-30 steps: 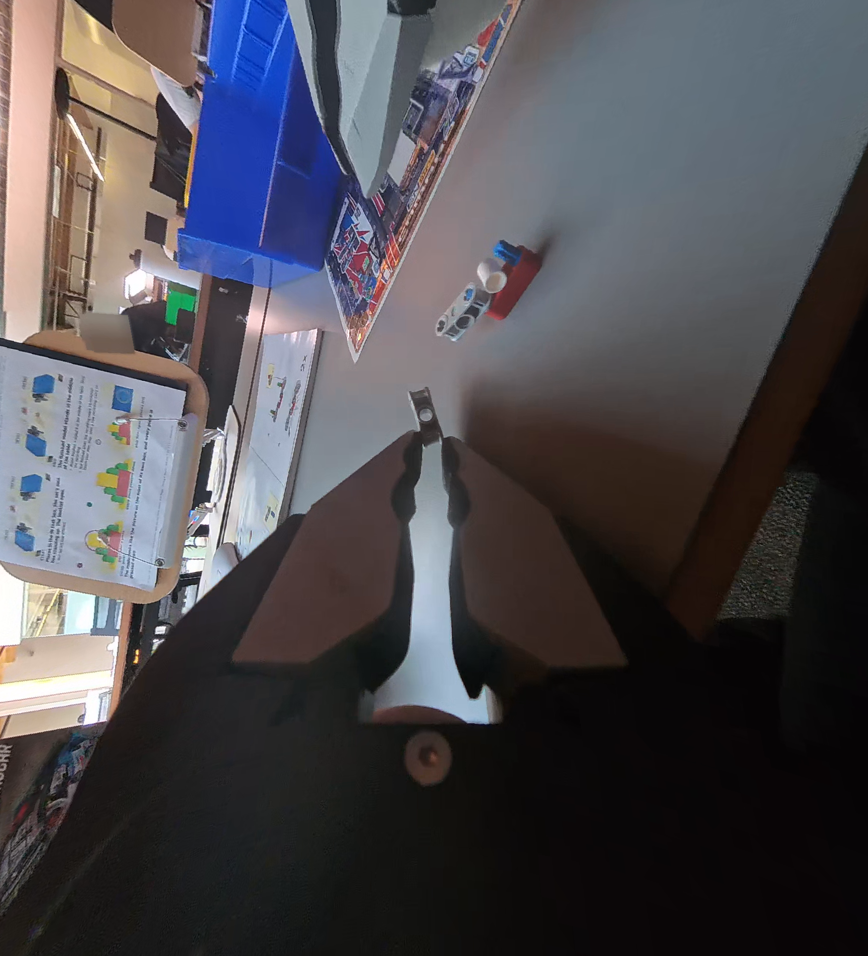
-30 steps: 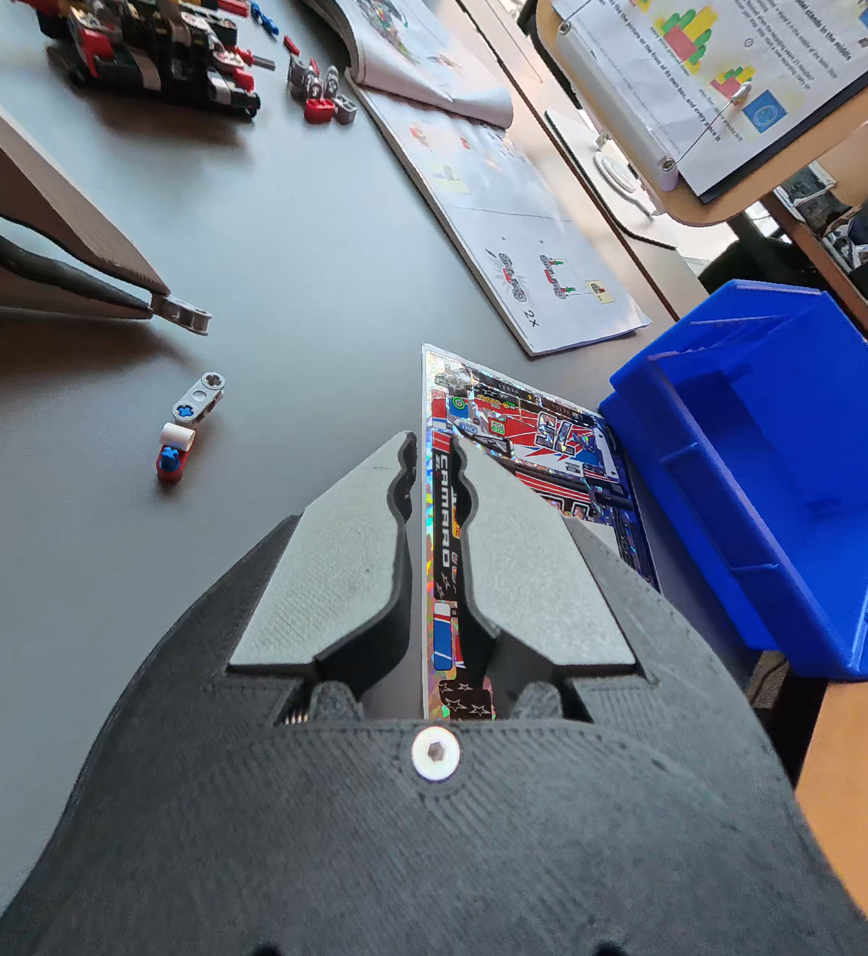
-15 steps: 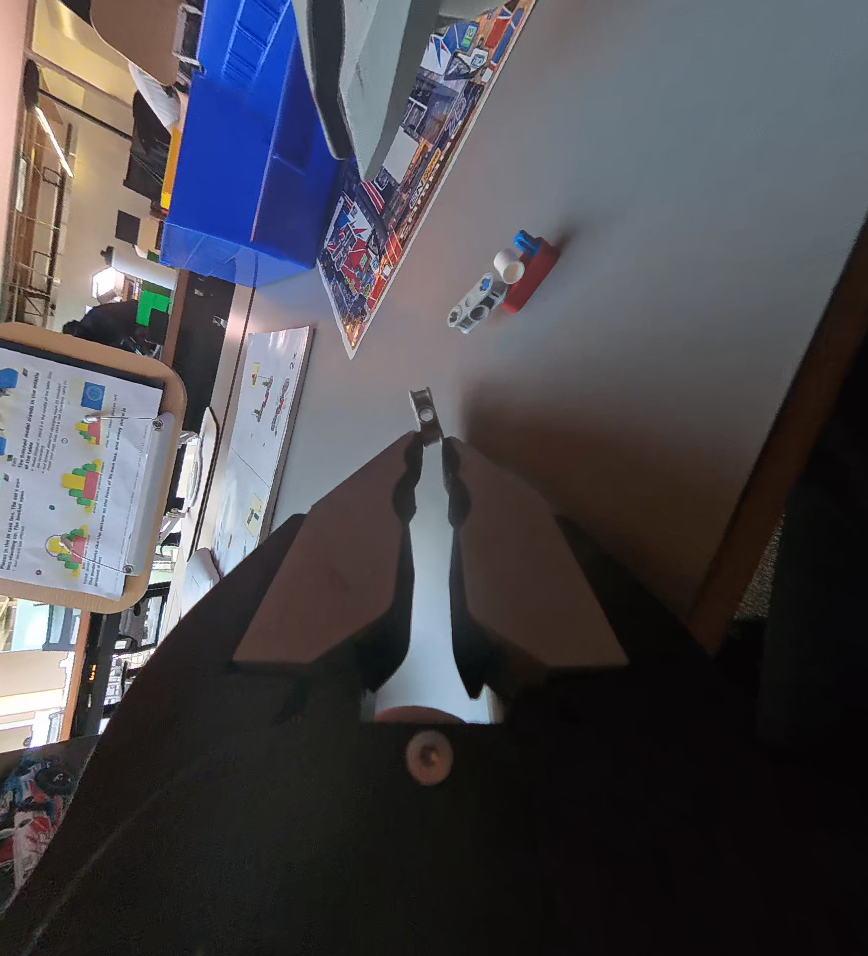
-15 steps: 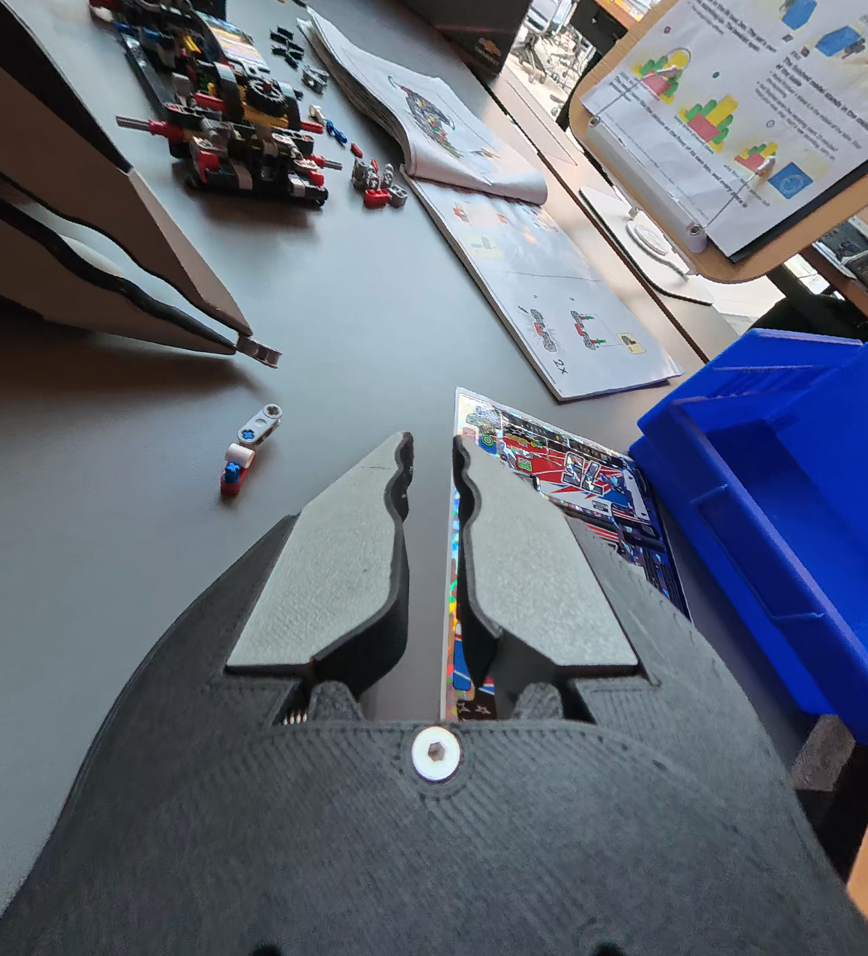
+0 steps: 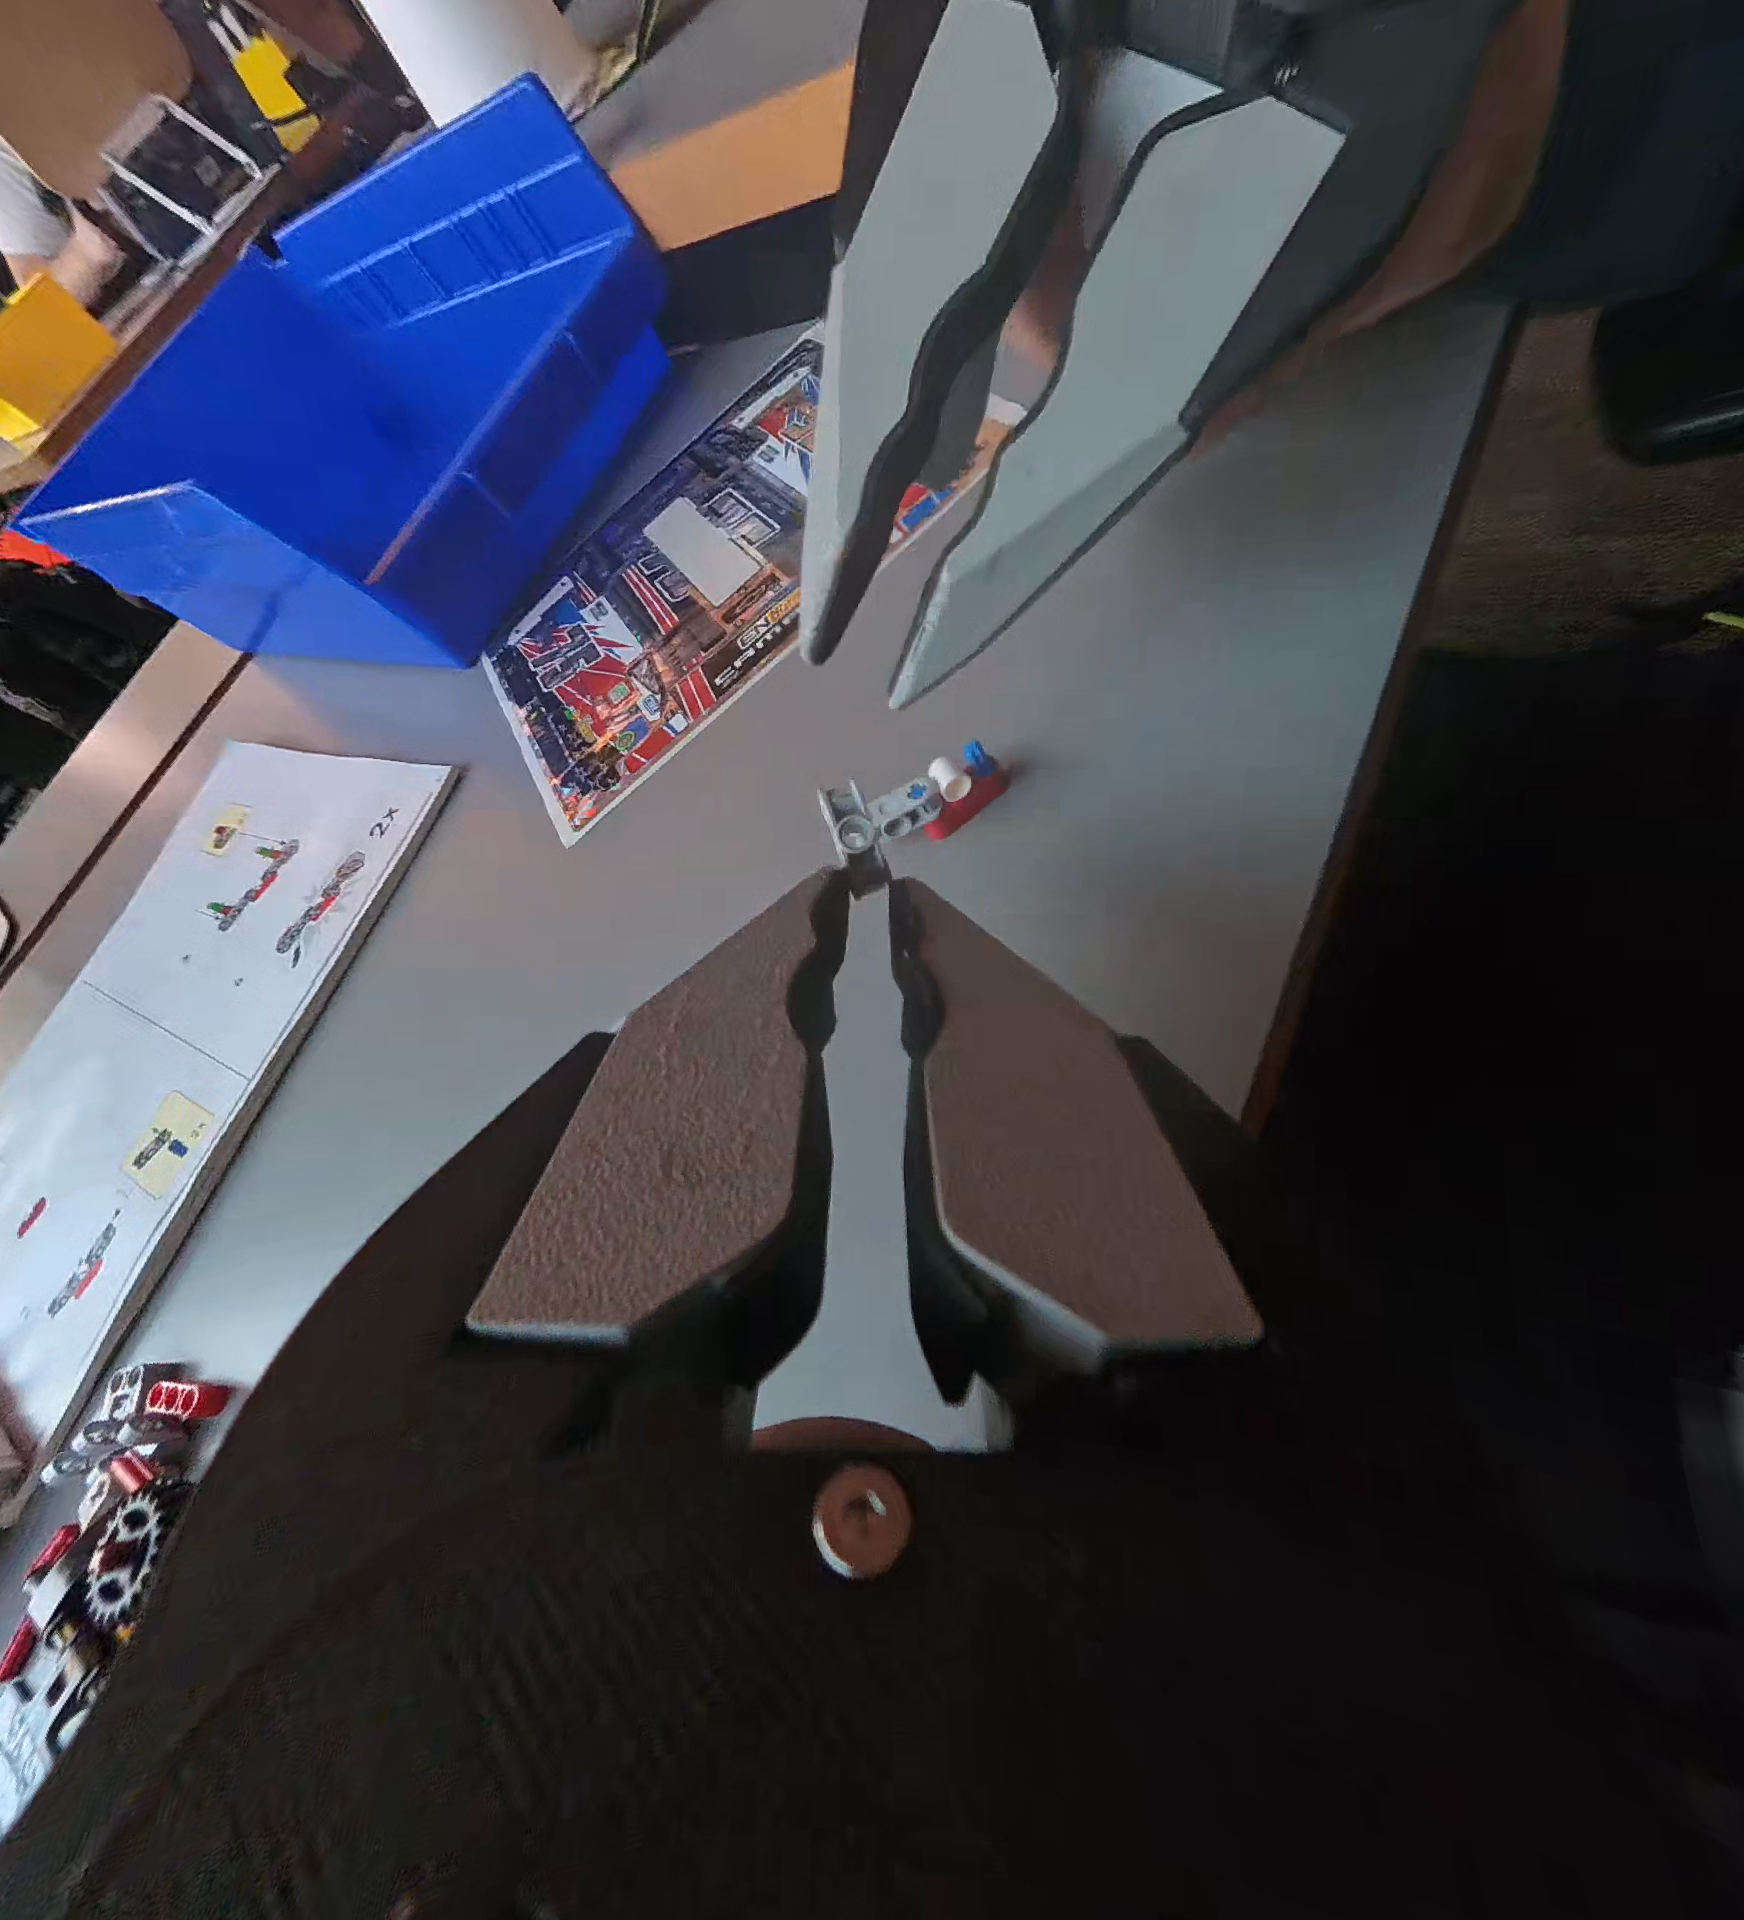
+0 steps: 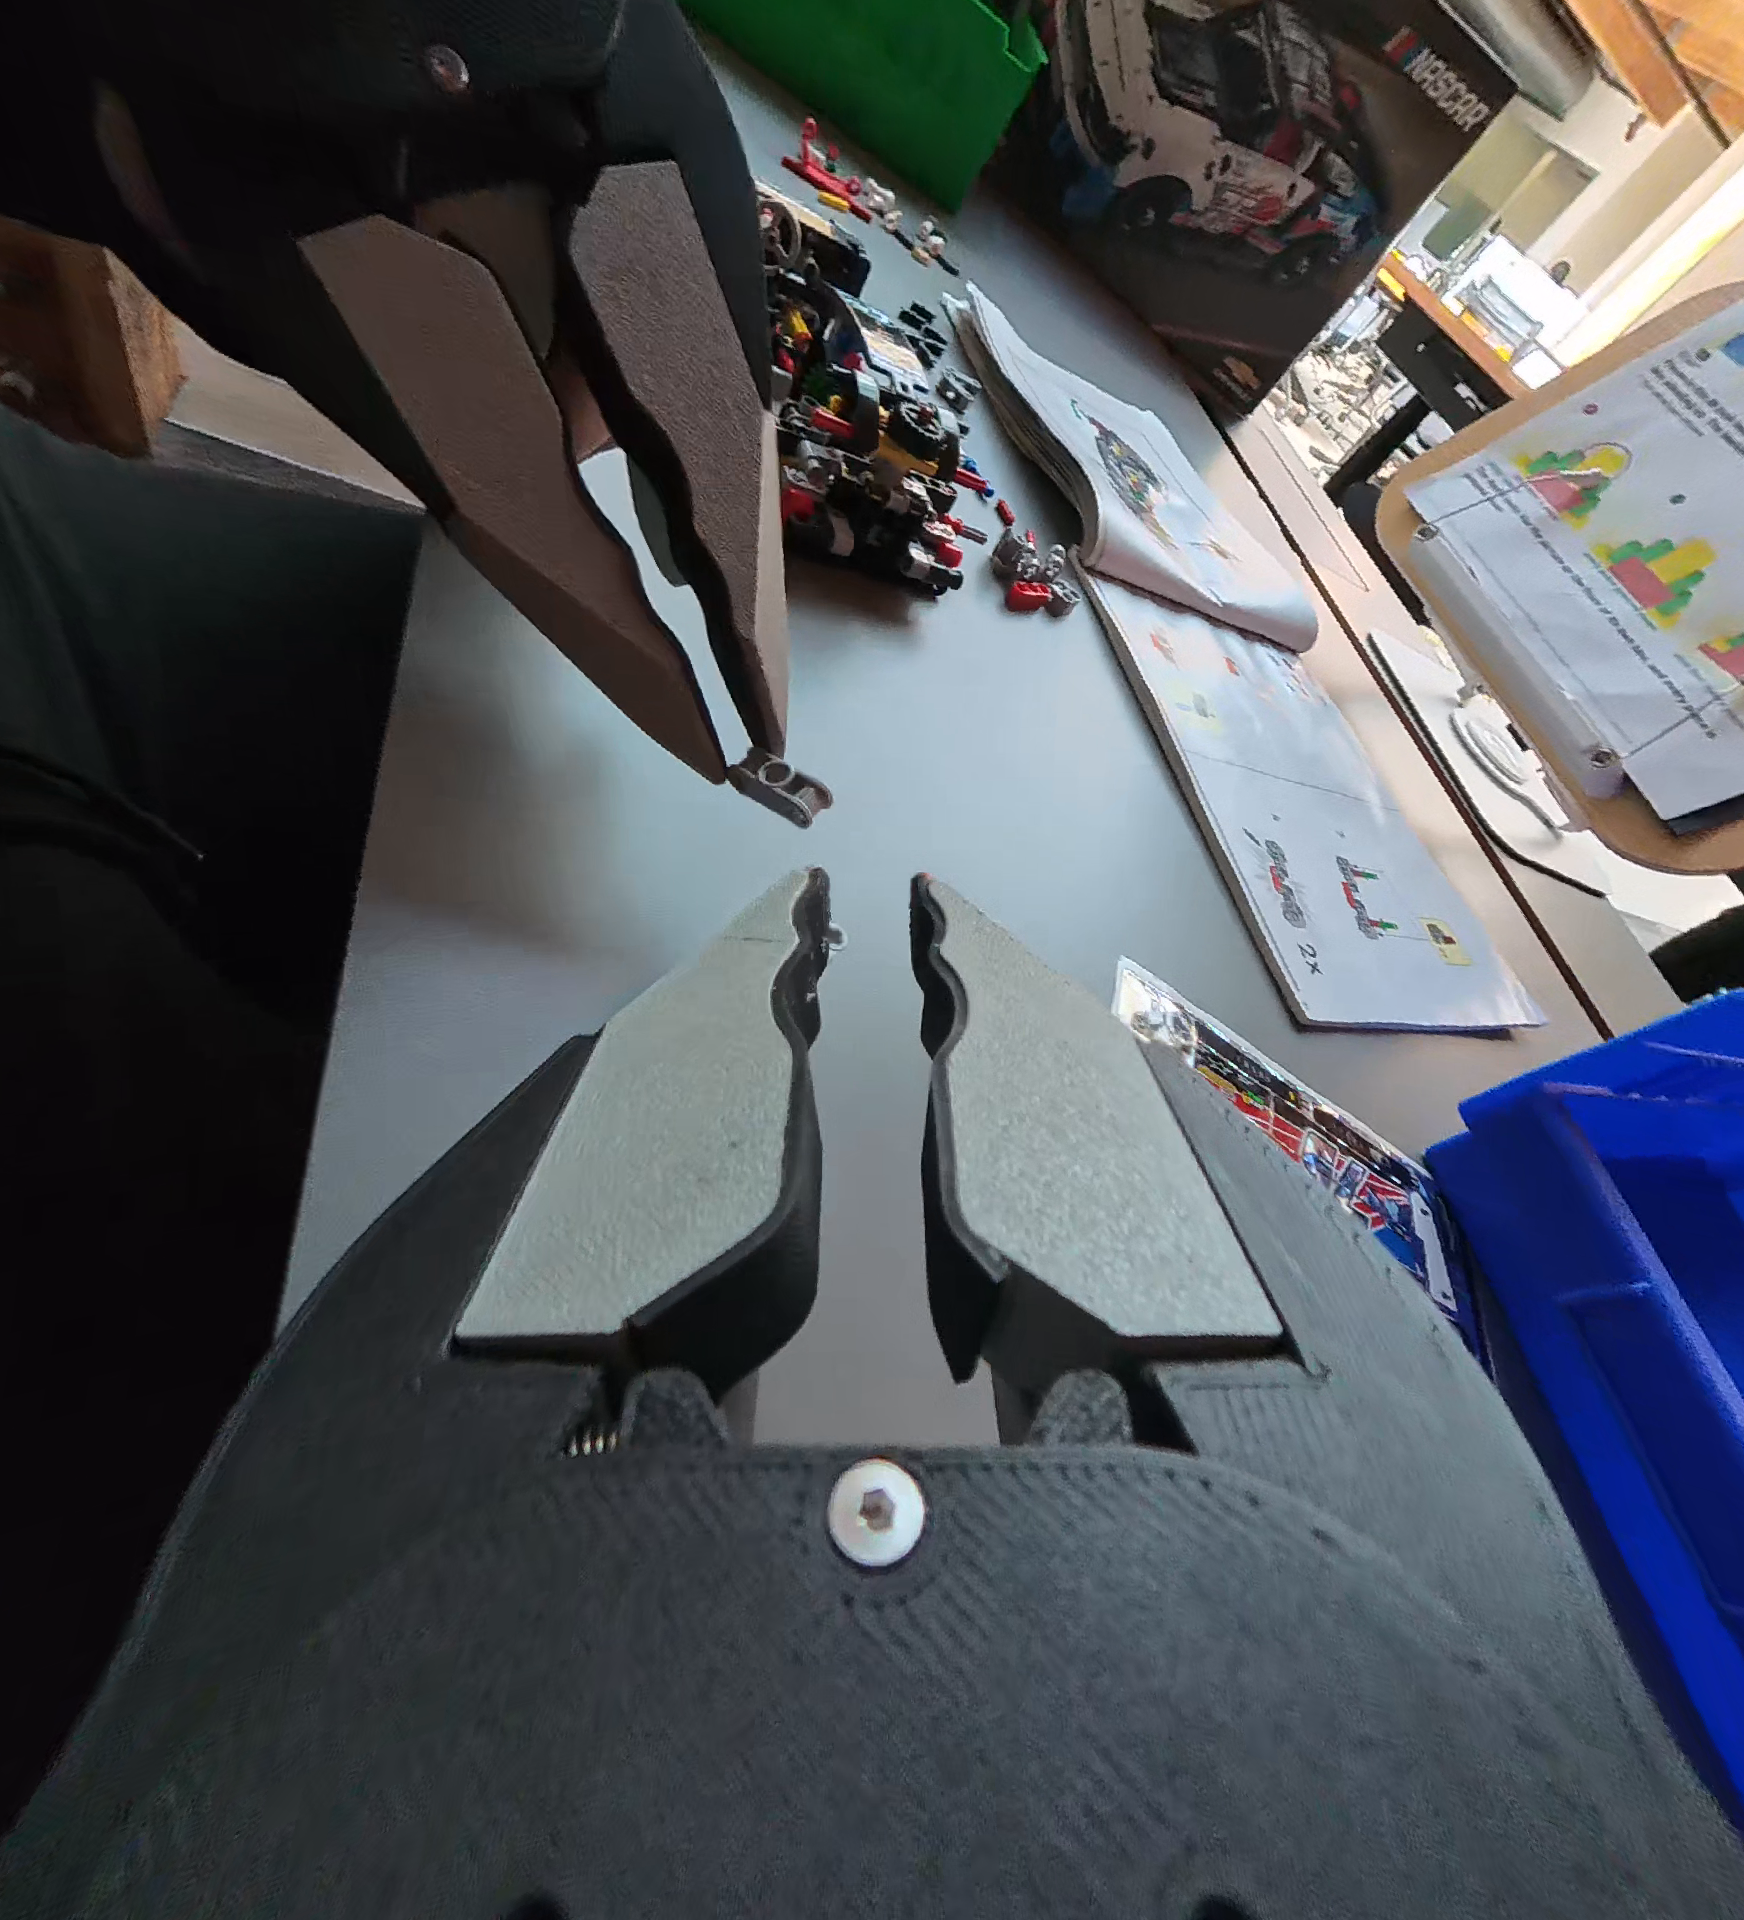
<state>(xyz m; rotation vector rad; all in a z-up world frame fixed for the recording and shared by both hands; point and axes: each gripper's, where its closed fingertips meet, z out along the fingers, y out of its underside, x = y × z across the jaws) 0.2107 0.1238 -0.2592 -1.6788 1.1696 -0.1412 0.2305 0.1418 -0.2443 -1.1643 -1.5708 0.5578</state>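
left fingers (image 5: pixel 860 883): pinching a small grey connector piece (image 5: pixel 852 826), now swung right above the little red-and-blue assembly (image 5: pixel 951 802)
right fingers (image 6: pixel 863 904): slightly parted, holding nothing, now facing the left ones over the worktop (image 5: pixel 1211 727)

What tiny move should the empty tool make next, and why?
Probably the right tool should lower toward the small red, white and grey brick piece on the grey table. Its fingers are open with nothing between them, and the piece lies loose just past the grey link that the left tool holds.
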